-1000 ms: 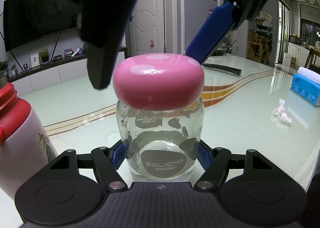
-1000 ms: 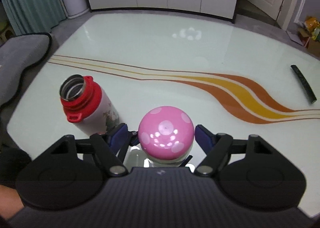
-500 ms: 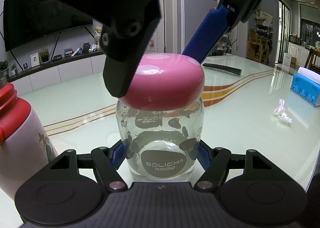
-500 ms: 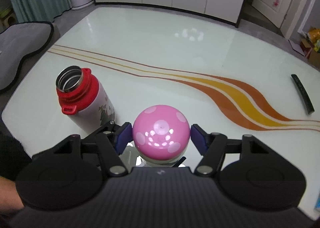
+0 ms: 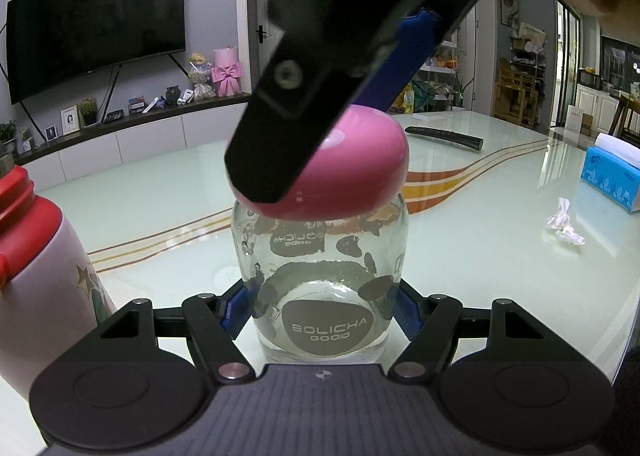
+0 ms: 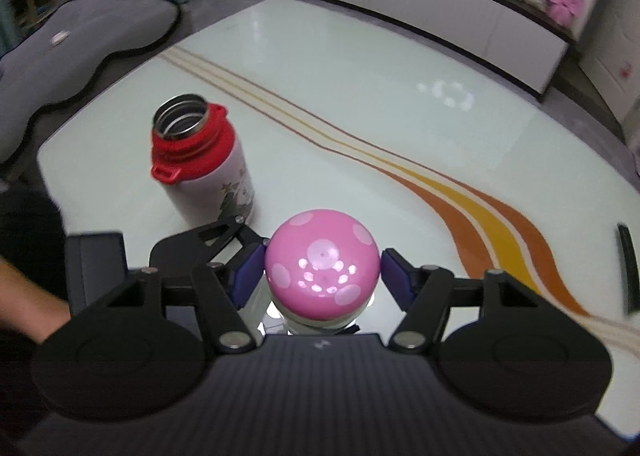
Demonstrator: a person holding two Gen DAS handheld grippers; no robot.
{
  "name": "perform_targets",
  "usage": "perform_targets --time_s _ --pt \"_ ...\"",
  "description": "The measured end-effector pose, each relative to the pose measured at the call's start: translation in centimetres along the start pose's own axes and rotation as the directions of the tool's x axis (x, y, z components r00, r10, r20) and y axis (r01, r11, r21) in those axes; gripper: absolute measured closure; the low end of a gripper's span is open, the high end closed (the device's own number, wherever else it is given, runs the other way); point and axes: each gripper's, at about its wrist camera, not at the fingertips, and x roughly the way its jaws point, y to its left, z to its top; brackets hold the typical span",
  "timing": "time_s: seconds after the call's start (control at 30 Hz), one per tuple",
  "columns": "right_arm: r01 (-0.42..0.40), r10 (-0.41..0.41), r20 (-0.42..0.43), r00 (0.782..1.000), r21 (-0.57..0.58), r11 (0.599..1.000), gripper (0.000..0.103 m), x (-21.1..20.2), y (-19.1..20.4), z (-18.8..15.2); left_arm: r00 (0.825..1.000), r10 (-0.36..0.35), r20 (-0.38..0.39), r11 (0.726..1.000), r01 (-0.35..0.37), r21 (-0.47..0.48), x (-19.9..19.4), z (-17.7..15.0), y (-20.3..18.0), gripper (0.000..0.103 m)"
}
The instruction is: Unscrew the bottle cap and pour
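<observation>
My right claw straddles the pink cap from above, pads just shy; left claw clamps the upright jar.

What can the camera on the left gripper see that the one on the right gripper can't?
Only the left wrist view shows the glass bottle from the side with its BOLICHA GOOD label, the left gripper shut on its lower body, the tissue box, a crumpled tissue and the TV.

Only the right wrist view looks down on the white-spotted top of the cap and into the open mouth of the red-collared flask.

Both show the pink cap, the flask, the striped glass table and the remote.
</observation>
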Motion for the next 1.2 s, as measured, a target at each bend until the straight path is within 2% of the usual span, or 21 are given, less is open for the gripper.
perform_targets --time_s 0.27,0.57,0.63,0.67,0.73,1.0,1.13,1.2 --pt "-0.094 0.096 0.012 0.995 -0.116 0.989 0.039 -0.2 -1.0 -0.2 1.000 0.002 -0.001 1.000 -0.002 0.001 0.0 0.4 -0.3 0.030" --pt "-0.175 0.175 -0.023 0.984 -0.226 0.958 0.038 -0.2 -1.8 0.1 1.000 0.003 -0.001 1.000 -0.003 0.001 0.3 0.2 -0.9 0.030" --pt "-0.181 0.181 -0.024 0.983 -0.236 0.955 0.033 -0.1 -1.9 0.1 1.000 0.003 -0.001 1.000 -0.003 0.001 0.4 0.3 -0.8 0.030" --pt "-0.173 0.174 -0.014 0.985 -0.221 0.960 0.026 -0.1 -2.1 0.1 1.000 0.003 -0.001 1.000 -0.003 0.001 0.4 0.3 -0.9 0.030" --pt "-0.154 0.157 -0.001 0.988 -0.182 0.971 0.019 -0.3 -2.5 -0.1 1.000 0.003 -0.001 1.000 -0.003 0.001 0.5 0.3 -0.9 0.030" --pt "-0.164 0.162 0.102 0.981 0.009 0.986 0.010 -2.9 -3.5 -1.3 1.000 0.002 -0.003 1.000 -0.002 0.001 0.9 0.5 -1.7 0.030" --pt "-0.109 0.090 0.105 0.990 0.194 0.975 0.011 -3.4 -3.1 -1.1 1.000 0.002 -0.003 1.000 -0.002 0.001 0.9 0.4 -2.0 0.030" --pt "-0.031 0.016 0.043 0.999 0.364 0.931 0.011 -2.9 -2.8 -0.7 1.000 0.003 -0.002 1.000 -0.003 0.001 0.9 0.4 -2.2 0.030"
